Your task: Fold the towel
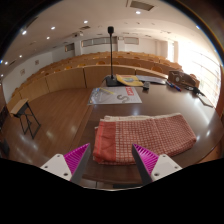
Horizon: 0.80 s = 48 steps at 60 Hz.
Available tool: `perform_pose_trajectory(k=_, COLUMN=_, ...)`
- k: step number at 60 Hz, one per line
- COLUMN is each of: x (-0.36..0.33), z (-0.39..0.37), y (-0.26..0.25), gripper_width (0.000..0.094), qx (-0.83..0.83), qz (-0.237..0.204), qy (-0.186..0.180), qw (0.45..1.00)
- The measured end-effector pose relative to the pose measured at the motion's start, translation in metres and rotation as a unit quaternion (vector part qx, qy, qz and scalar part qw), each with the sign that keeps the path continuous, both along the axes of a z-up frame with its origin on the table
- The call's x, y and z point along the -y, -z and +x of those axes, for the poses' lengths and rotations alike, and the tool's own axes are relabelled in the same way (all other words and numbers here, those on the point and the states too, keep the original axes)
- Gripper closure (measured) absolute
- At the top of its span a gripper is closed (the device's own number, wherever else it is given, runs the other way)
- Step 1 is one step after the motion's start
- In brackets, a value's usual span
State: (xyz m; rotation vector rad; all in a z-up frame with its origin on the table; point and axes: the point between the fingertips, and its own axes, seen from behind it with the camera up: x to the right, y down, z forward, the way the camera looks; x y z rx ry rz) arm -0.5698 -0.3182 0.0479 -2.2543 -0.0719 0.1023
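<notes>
Gripper (110, 160): fingers spread wide, nothing between them; it hangs just short of the table's near edge, apart from the towel.
Pads (76, 157): magenta, one on each finger's inner face, with open space between them.
Room: large hall with a wooden floor (60, 115) and pale wood panelling (70, 75) along the far walls; small round lights dot the ceiling; a bright window (205, 70) stands at the right.
Table (85, 165): dark top, directly ahead of the fingers; it bears the towel.
Towel (143, 135): red and white check, lying on the table just beyond the fingers. It looks folded over at least once, with a doubled layer showing along its left edge. Its long side runs left to right, the right end slightly farther off. Most of it lies ahead of the right finger; its left edge sits about midway between the two.
Far table (112, 96): pale top, beyond the towel, with papers and small items too small to tell apart.
Stand (110, 50): thin dark pole rising behind the far table, with a dark head at its top.
Right-hand clutter (185, 85): low objects by the window, not clear enough to name.
Stool (27, 115): dark frame on the floor, well to the left.
</notes>
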Motion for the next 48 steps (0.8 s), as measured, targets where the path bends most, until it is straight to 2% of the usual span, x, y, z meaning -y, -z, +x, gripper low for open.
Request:
perform_pose_trajectory(k=8, x=-0.041, z=-0.012, y=0.03, gripper_width=0.008, qx=0.027, qz=-0.011, qy=-0.001, qw=1.0)
perform_pose_trajectory(k=10, x=-0.049, z=-0.016, y=0.035, gripper_width=0.0117, qx=0.026, qz=-0.012, qy=-0.001, qw=1.0)
perform_pose_trajectory(k=15, x=-0.058, z=-0.016, y=0.048, gripper_width=0.0265, qx=0.04, qz=-0.022, qy=0.002, qw=0.999)
perform_pose_trajectory(k=20, x=-0.065, z=-0.012, y=0.052, gripper_width=0.0381, qx=0.077, qz=-0.01, qy=-0.005, qw=0.997)
perform_pose_trajectory(k=27, x=-0.072, z=-0.007, y=0.051, gripper_width=0.0741, qx=0.121, qz=0.007, qy=-0.025, qw=0.992)
perform_pose_trajectory(k=30, x=-0.072, z=-0.006, y=0.051, gripper_width=0.0815, qx=0.125, qz=0.007, qy=-0.025, qw=0.992)
perform_pose_trajectory(k=40, x=-0.075, z=-0.008, y=0.042, gripper_width=0.0879, qx=0.074, qz=-0.007, qy=-0.03, qw=0.997)
perform_pose_trajectory(k=48, x=-0.077, z=-0.023, y=-0.012, gripper_width=0.0878, qx=-0.032, qz=0.013, qy=-0.046, qw=0.998)
